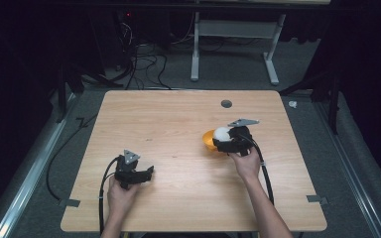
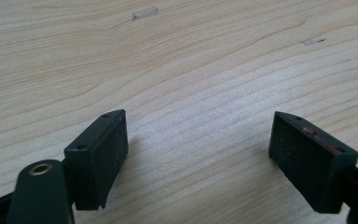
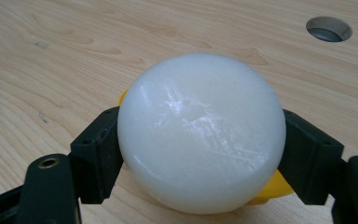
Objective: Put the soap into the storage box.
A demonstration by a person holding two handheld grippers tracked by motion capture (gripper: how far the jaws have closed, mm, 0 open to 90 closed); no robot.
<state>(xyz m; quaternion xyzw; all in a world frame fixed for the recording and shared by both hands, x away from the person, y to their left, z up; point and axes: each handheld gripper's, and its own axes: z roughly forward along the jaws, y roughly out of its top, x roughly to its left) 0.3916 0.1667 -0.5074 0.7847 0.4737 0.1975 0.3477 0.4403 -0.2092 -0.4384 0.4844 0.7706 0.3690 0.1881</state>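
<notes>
A round white puck-like object (image 3: pixel 200 130) sits between the two black jaws of my right gripper (image 3: pixel 200 154), which is shut on it. It hangs just over a yellow bowl (image 3: pixel 272 186), whose rim peeks out beneath it. In the high view the white object (image 1: pixel 222 133) and the yellow bowl (image 1: pixel 208 141) are at the table's centre right, with the right gripper (image 1: pixel 230 141) behind them. My left gripper (image 1: pixel 146 174) rests low near the front left of the table. Its jaws stand wide open (image 2: pixel 198 154) over bare wood.
The wooden table (image 1: pixel 178 124) has a round cable hole (image 1: pixel 226 103) near its far edge, also visible as the hole (image 3: pixel 329 29) in the right gripper view. Cables and a white desk frame (image 1: pixel 233 44) lie on the floor beyond the table.
</notes>
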